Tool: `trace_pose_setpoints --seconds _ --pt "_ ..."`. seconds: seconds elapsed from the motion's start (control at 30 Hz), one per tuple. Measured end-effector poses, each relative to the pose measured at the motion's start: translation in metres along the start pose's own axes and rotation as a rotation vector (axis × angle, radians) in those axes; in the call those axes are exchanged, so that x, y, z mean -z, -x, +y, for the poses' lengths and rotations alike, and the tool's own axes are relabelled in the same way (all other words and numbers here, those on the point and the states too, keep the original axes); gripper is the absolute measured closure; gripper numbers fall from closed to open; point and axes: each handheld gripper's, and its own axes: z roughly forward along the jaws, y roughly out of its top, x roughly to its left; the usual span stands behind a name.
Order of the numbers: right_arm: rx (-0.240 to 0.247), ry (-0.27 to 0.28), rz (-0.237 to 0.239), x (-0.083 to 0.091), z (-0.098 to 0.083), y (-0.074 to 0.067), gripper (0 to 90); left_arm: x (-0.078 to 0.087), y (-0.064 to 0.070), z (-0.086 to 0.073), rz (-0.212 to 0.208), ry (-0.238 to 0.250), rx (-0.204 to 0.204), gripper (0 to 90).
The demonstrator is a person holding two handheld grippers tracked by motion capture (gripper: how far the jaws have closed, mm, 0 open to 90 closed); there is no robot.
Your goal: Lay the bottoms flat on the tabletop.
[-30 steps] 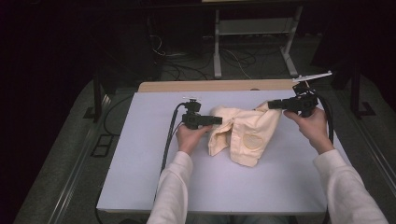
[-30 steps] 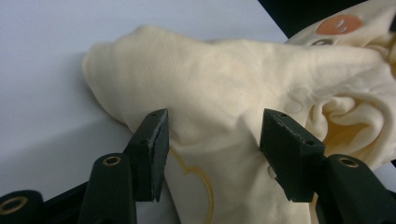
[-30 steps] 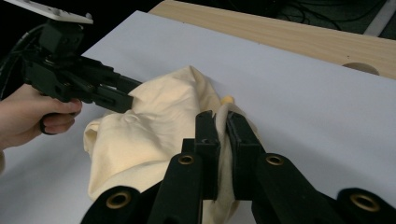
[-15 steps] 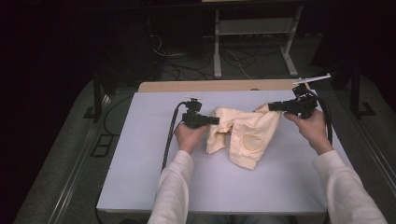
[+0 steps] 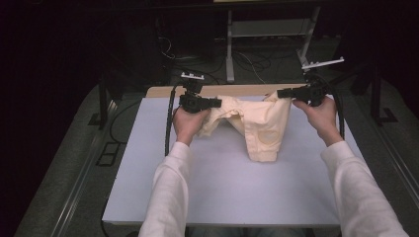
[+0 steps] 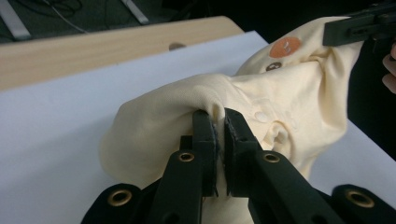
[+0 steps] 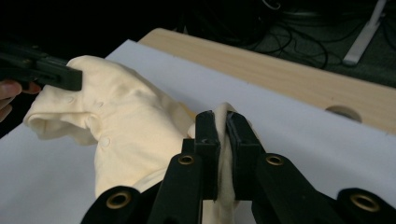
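Both grippers clamped on the garment now. Left gripper [image 6: 218, 122] jaws have just been closing and now pinch a fold of the cream baby garment [image 5: 257, 123]; cloth sits between the pads in the left gripper view. Right gripper [image 7: 223, 122] is closed tight on another bunched edge, fabric squeezed between its jaws. From the high view, the left gripper [image 5: 217, 102] holds the garment's left end and the right gripper [image 5: 280, 93] its right end, jaws pointing toward each other across the far part of the white table top [image 5: 222, 187]. The garment hangs between them, top edge running left to right, with the lower part drooping toward me and its bottom seemingly touching the table. The orange patch [image 6: 285, 47] and snap buttons [image 7: 105, 141] face up. Key relation: the garment's long axis lies along the line between my two grippers, and the span isn't taut yet, with slack and wrinkles in the middle. My guess at the next move is spreading the hands apart to stretch it flat, then laying it down. Neither hand is nearer; each owns one end. Risk: a thin pinch slipping out if I pull too hard.
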Motion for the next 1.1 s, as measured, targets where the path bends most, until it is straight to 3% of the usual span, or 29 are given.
trace_pose_setpoints --seconds 0.07,0.2,0.3,0.47,0.77,0.87,0.93,0.97,1.0,1.03,1.1 --pt "0.010 0.032 -0.020 0.005 0.012 -0.002 83.2 0.007 0.004 0.007 0.007 0.031 -0.020 83.6" --pt "0.005 0.063 -0.034 0.011 0.015 -0.002 83.2 0.012 0.008 0.007 -0.001 0.061 -0.035 83.5" --pt "-0.015 0.060 -0.030 0.011 0.004 0.003 83.2 0.008 0.009 0.000 0.002 0.033 -0.049 83.4" --pt "-0.055 0.046 -0.026 0.006 -0.011 0.014 83.1 0.002 0.006 -0.005 0.000 0.016 -0.033 83.4" --pt "-0.081 0.034 -0.019 0.003 -0.027 0.022 83.0 -0.008 0.002 -0.019 -0.003 0.000 -0.012 83.2" --pt "-0.087 0.026 -0.003 0.001 -0.035 0.021 82.9 -0.012 0.000 -0.036 -0.018 0.006 0.011 83.2" --pt "-0.098 0.025 0.027 -0.001 -0.051 0.020 82.9 -0.018 -0.005 -0.062 -0.048 0.004 0.048 83.2" --pt "-0.098 0.025 0.027 -0.001 -0.051 0.020 82.9 -0.018 -0.005 -0.062 -0.048 0.004 0.048 83.2" --pt "-0.111 0.009 0.041 -0.005 -0.065 0.021 82.9 -0.025 -0.009 -0.080 -0.056 -0.031 0.071 83.2" --pt "-0.113 0.005 0.042 -0.006 -0.070 0.022 82.9 -0.025 -0.009 -0.080 -0.056 -0.031 0.071 83.1" --pt "-0.120 -0.004 0.044 -0.008 -0.076 0.023 82.9 -0.029 -0.011 -0.096 -0.076 -0.041 0.094 83.1"
